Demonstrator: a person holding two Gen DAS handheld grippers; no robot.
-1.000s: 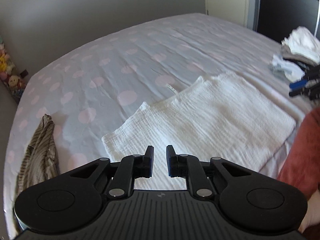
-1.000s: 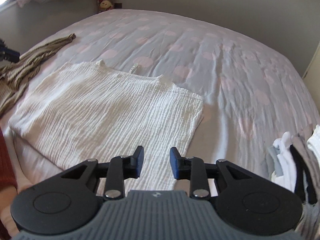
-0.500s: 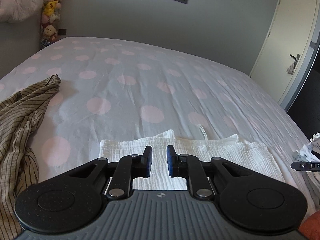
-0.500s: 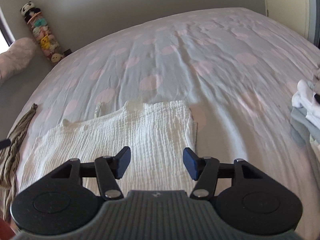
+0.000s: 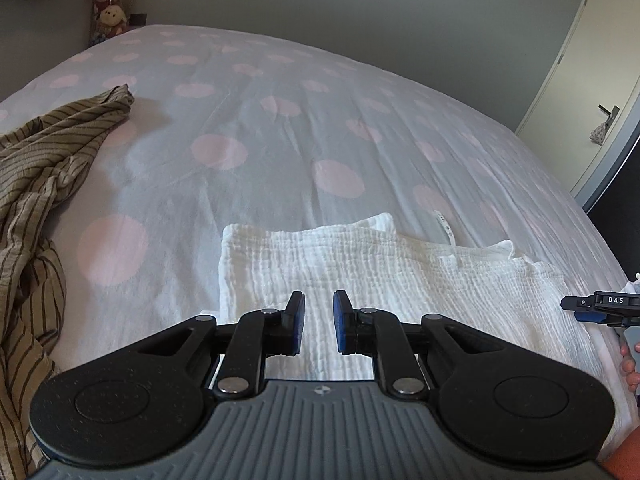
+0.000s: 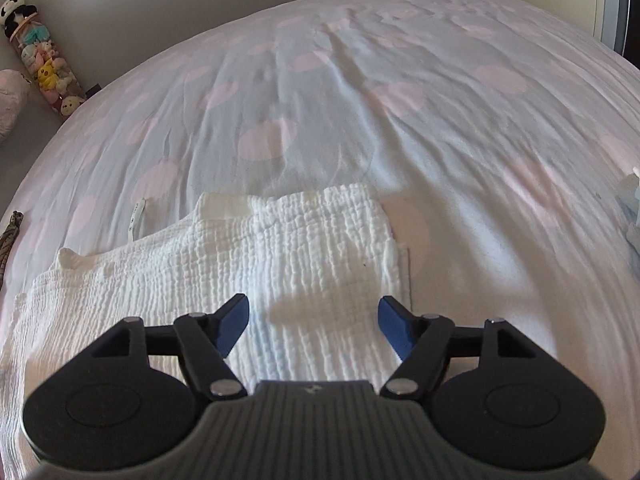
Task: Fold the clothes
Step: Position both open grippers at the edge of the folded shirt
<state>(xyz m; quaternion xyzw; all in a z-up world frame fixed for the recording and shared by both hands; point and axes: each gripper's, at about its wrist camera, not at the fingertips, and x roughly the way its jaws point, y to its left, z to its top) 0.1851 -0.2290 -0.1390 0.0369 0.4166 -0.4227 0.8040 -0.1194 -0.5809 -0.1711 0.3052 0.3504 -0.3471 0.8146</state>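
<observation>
A white crinkled garment (image 5: 360, 264) lies folded flat on the polka-dot bed, its near edge under both grippers; it also shows in the right wrist view (image 6: 288, 264). My left gripper (image 5: 319, 322) hovers over its left part, jaws a narrow gap apart with nothing between them. My right gripper (image 6: 314, 328) is wide open above the garment's right end, empty. The right gripper's tip (image 5: 600, 308) shows at the right edge of the left wrist view. A small label (image 5: 443, 224) sticks out at the garment's far edge.
A brown striped garment (image 5: 44, 184) lies crumpled on the bed's left side. The grey bedsheet with pink dots (image 6: 360, 100) stretches ahead. Plush toys (image 6: 44, 68) stand by the far wall. More folded items (image 6: 634, 216) sit at the right. A door (image 5: 592, 80) is at the far right.
Both grippers swung to face across the bed and lowered toward the white garment's near edge. The right gripper opened wide; the left kept its narrow gap.
</observation>
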